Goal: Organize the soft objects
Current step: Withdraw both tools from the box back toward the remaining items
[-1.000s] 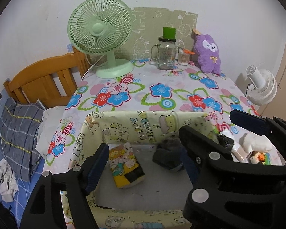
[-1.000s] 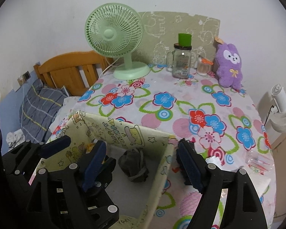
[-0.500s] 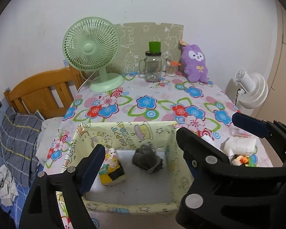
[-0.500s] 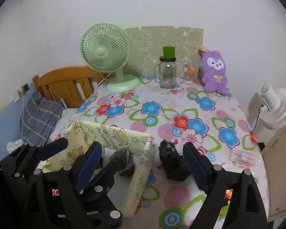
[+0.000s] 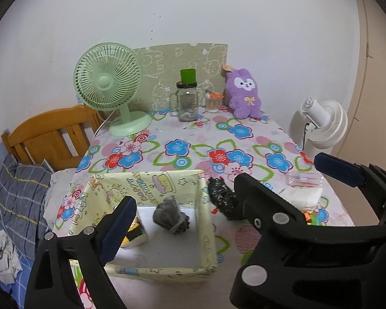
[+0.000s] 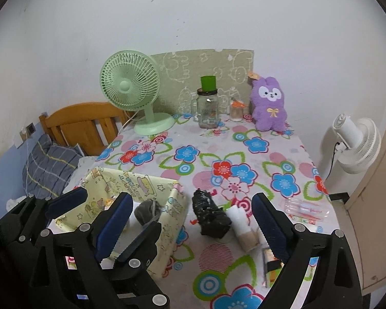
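Note:
A pale yellow fabric storage box [image 5: 167, 180] [image 6: 131, 180] stands at the table's near left. A grey rolled sock [image 5: 170, 215] [image 6: 146, 211] and a yellow printed packet [image 5: 135, 234] lie in it. A black crumpled bundle [image 5: 222, 200] [image 6: 211, 217] lies on the floral tablecloth just right of the box. A purple plush rabbit [image 5: 244, 95] [image 6: 269, 108] leans on the far wall. My left gripper [image 5: 182, 219] is open and empty above the box. My right gripper [image 6: 190, 224] is open and empty, above the black bundle.
A green desk fan [image 5: 108, 82], a glass jar with a green cup [image 5: 186, 100] and a small jar stand at the back. A white roll [image 6: 240, 221], a clear plastic case [image 6: 306, 207] and small items lie at the near right. A white floor fan [image 6: 352, 141] stands right; a wooden bed headboard [image 5: 51, 134] stands left.
Both grippers have pulled back and up from the box, so more of the table shows. The black bundle beside the box has come into plain view.

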The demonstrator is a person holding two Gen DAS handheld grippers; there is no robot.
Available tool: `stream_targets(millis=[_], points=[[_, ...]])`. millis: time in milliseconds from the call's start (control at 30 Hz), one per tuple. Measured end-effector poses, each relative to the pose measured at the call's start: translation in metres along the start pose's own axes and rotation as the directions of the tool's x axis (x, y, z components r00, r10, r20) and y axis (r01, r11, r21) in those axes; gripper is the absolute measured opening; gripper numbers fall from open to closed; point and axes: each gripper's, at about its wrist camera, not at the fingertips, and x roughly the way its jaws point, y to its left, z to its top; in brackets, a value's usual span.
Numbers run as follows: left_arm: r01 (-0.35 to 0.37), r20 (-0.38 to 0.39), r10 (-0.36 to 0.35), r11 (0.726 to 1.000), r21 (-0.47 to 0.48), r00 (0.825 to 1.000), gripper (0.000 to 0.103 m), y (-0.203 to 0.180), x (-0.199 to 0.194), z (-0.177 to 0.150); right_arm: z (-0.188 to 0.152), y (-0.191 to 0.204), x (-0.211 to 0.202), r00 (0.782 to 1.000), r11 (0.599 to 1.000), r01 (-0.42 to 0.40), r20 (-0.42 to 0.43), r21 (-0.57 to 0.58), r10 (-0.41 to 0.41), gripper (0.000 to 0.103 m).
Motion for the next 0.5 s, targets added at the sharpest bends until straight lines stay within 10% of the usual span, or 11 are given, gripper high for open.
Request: stream_targets(millis=[500], points=[[0.065,0.004,-0.065,0.997,0.039,0.998,0.103,-0.045,-0.004,-0.010,-0.017,-0.037,-0.024,0.998,0.998,0.057,0.015,0.023,-0.057,0.100]])
